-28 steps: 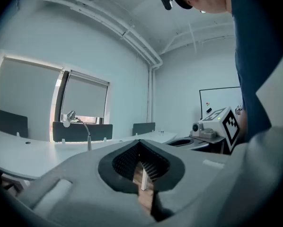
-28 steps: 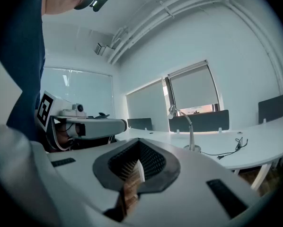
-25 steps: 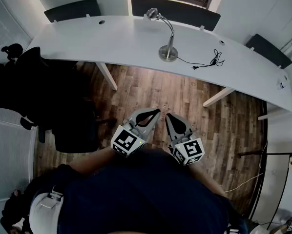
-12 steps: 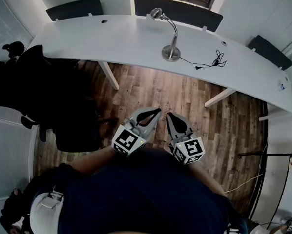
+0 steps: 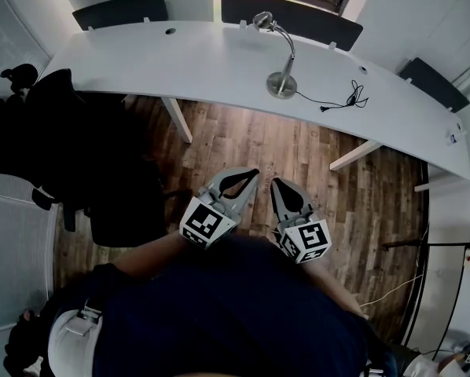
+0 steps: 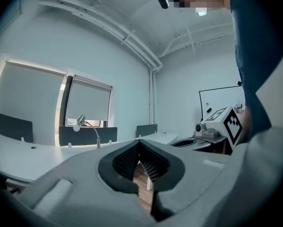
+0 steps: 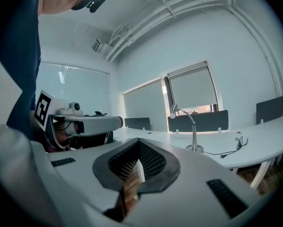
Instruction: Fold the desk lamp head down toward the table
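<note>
The desk lamp stands in the upper middle of the head view, on the white counter; its round base sits near the counter's front edge, its neck arches up and over to the left, and the lamp head is raised. A black cord trails from the base toward the right. Both claws sit in the lower centre of that frame, over the wood floor and well apart from the lamp. The left claw has its tips pressed together with nothing between them, and the left gripper view confirms this; the right claw is likewise pressed together and empty.

The step in hand is judged to be the approach, with the fold not yet begun. To do it well, spread one claw before arriving; pinch the neck close beneath the lamp head rather than the shade itself; set the other claw on or against the base so it does not slide or tip toward the counter's edge. The neck looks like a bendable gooseneck, though at this remove that is hard to confirm; bend it slowly downward, and keep clear of the cord.
</note>
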Demonstrator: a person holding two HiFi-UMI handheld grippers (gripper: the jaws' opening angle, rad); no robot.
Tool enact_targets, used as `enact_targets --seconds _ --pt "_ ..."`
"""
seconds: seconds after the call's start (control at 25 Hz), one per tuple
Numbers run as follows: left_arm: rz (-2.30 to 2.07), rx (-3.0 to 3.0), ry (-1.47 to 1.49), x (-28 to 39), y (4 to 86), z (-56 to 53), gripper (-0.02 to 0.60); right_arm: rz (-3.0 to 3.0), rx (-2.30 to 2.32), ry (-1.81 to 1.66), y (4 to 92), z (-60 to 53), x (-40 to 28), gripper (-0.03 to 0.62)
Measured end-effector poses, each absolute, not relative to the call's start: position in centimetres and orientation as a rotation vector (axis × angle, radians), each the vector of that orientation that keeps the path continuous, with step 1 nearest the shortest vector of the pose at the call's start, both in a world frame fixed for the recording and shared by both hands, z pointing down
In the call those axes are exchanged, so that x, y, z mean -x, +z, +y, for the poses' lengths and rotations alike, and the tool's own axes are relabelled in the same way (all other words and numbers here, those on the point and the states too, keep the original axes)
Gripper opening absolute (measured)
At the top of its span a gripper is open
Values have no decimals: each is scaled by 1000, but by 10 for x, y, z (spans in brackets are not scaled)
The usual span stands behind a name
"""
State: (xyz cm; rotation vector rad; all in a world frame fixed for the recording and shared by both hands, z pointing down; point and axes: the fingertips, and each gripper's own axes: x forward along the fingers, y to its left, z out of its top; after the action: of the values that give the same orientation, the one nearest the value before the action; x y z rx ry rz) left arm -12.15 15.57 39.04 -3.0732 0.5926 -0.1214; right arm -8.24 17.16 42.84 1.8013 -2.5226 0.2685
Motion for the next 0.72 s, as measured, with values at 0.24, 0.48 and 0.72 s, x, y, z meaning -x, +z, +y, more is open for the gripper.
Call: enact_targets --seconds 0.24,0.48,0.72 --pt "588 3096 -90 143 397 136 6 -2480 -1853 271 438 163 98 11" --pt "594 3088 -107 134 399 111 6 -2466 -1867 264 442 135 77 11" --pt "666 3072 -99 98 399 60 6 -2504 -1839 248 444 79 37 9"
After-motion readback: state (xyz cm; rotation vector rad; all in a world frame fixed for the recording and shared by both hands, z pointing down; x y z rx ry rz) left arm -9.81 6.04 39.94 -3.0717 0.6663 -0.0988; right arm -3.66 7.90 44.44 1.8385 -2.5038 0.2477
